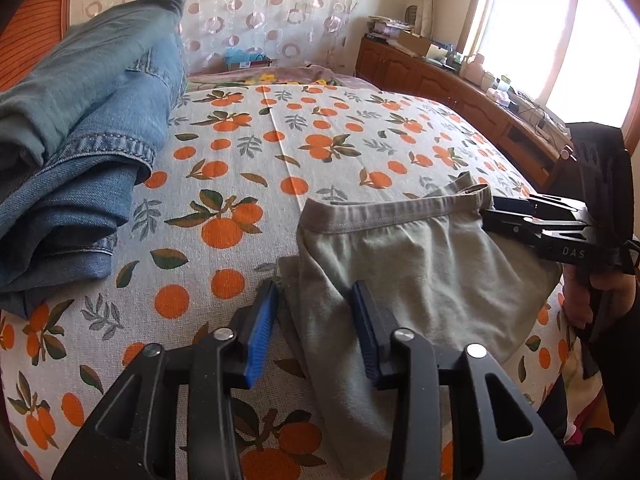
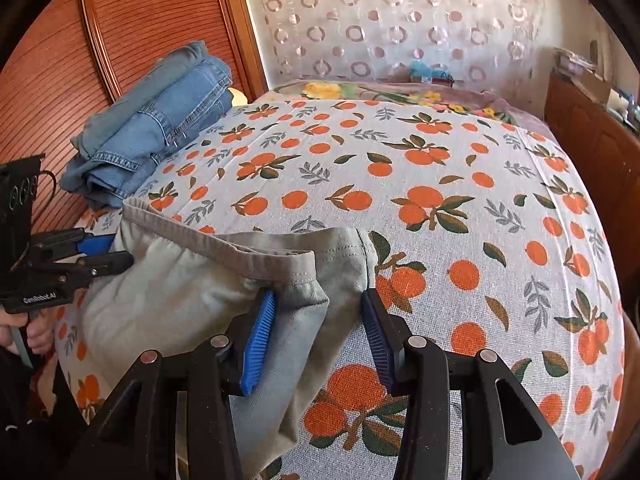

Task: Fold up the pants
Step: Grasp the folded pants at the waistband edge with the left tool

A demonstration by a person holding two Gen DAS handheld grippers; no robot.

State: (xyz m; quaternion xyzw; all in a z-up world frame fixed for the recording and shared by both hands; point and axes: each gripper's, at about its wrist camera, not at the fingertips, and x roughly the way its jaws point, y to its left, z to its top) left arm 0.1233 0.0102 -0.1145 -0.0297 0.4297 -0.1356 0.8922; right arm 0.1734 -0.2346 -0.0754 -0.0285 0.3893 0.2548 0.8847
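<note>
Bed: your bedspread (image 1: 280, 152) with its orange-fruit print fills both views.
Jeans: a folded blue stack (image 1: 80, 152) sits at the bed's far left, well apart from your work.
Pants: the grey-green pants (image 1: 408, 272) lie folded on the near edge of the bed, waistband on the far side, cloth softly wrinkled.
Left gripper (image 1: 316, 332): your jaws stand apart, the pants' left edge between them, pads not pressing.
Right gripper (image 2: 320, 340): jaws parted over the pants' right edge, nothing clamped.
Left view only: window (image 1: 560, 32) and wooden cabinet (image 1: 440, 80).
Right view only: slatted wooden panel (image 2: 132, 28).
</note>
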